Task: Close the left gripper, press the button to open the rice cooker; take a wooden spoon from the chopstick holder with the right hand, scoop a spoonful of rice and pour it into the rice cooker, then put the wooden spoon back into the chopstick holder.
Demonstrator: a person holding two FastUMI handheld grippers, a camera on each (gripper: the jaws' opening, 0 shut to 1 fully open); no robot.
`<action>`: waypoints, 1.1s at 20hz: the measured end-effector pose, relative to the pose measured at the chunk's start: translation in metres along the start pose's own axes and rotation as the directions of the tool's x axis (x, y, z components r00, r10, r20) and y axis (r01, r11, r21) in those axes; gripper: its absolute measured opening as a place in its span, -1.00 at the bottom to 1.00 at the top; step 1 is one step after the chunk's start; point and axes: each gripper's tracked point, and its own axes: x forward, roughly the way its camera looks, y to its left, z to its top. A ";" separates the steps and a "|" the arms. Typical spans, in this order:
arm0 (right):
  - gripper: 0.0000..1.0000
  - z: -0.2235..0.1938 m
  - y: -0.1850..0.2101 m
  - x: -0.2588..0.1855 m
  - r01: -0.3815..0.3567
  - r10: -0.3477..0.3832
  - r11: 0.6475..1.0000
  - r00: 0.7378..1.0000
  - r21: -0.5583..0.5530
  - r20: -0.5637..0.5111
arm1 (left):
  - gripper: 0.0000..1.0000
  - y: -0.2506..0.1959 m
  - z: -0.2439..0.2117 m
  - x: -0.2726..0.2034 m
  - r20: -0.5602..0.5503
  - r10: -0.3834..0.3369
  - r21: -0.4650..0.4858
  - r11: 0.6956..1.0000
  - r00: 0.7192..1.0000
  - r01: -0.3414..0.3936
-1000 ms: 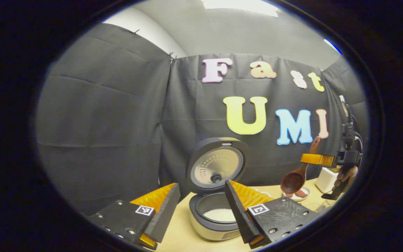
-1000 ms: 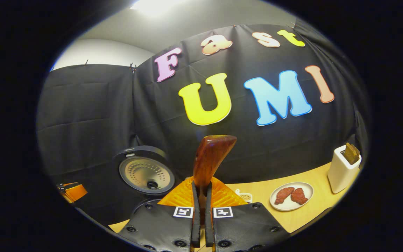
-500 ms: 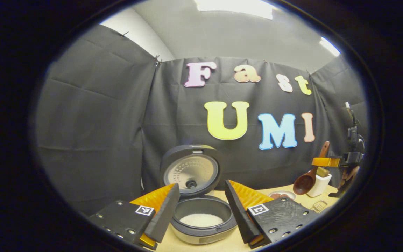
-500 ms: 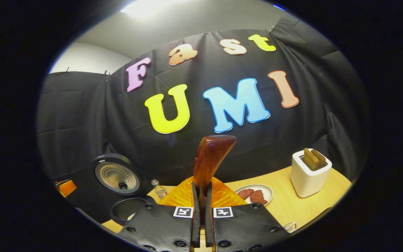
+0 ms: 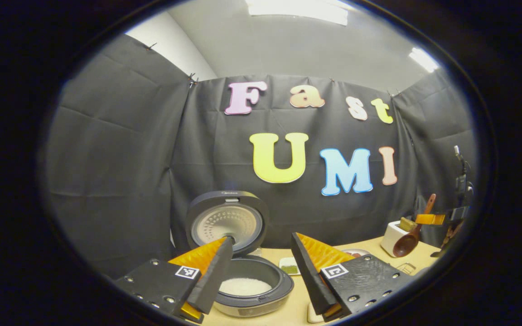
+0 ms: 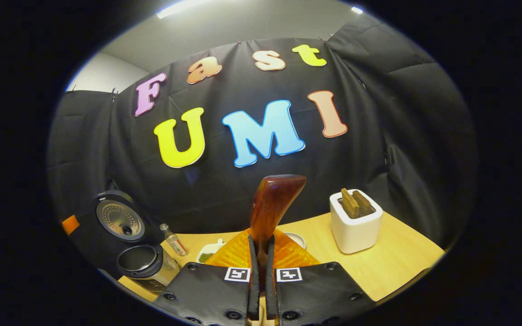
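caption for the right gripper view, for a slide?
Right hand-held gripper clamps the wooden spoon handle, facing the white chopstick holder.

A light wooden table (image 6: 392,260) carries a small clear bottle (image 6: 173,240) with a red label, standing upright. Near it sits a small white dish (image 6: 210,251) of something green, also seen in the left gripper view (image 5: 289,266).

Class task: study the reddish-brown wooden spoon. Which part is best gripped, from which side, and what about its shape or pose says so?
Grip the reddish-brown wooden spoon on its slim handle, as the right gripper does, closing across its narrow sides. The left gripper view shows the bowl hanging low and the handle rising upward, so a sideways approach to the mid-handle likely steers the bowl best. The bowl looks too wide and rounded to pinch securely.
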 end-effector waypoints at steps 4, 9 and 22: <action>-0.87 -0.018 -0.032 -0.014 0.053 -0.053 0.999 0.998 0.006 -0.046 | 0.66 -0.003 0.000 0.002 -0.005 -0.001 0.002 1.000 1.000 0.001; -0.87 -0.049 -0.057 -0.021 0.101 -0.101 0.995 0.990 -0.005 -0.102 | 0.62 -0.003 -0.001 0.001 -0.012 0.007 0.005 1.000 1.000 -0.007; -0.70 -0.132 -0.080 -0.021 0.155 -0.134 0.986 0.952 0.056 -0.275 | 0.62 0.015 0.000 -0.008 -0.024 0.061 0.010 0.998 0.998 -0.061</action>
